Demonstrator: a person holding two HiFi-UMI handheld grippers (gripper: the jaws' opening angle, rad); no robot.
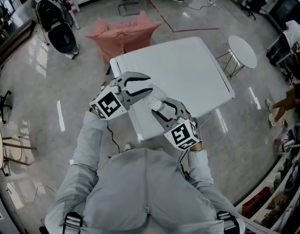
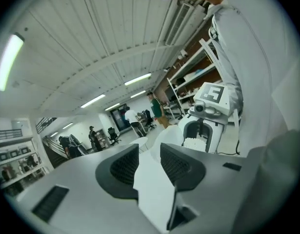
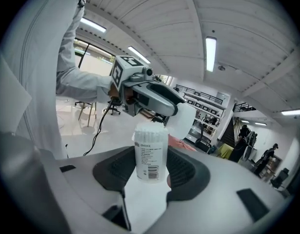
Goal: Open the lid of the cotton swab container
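Note:
The cotton swab container (image 3: 150, 152) is a clear, labelled tube held upright, with my right gripper (image 3: 150, 167) shut on its lower half. No lid covers it, and the white swab tips show at its top (image 1: 152, 101). My left gripper (image 1: 149, 83) hovers just left of the container, pointing at it, its jaws open and apart from it. Nothing is pressed between its pads (image 2: 124, 167). The left gripper view looks across at the container (image 2: 194, 143) in the right gripper (image 2: 201, 130). A pale rounded shape (image 3: 187, 120) sits beside the left jaws; I cannot tell whether it is the lid.
Both grippers hang over the near corner of a white square table (image 1: 189, 72). A pink beanbag (image 1: 123, 33) lies beyond it, a small round white table (image 1: 242, 51) stands to the right, and black equipment (image 1: 59, 21) sits at the far left. People stand far off (image 2: 154, 108).

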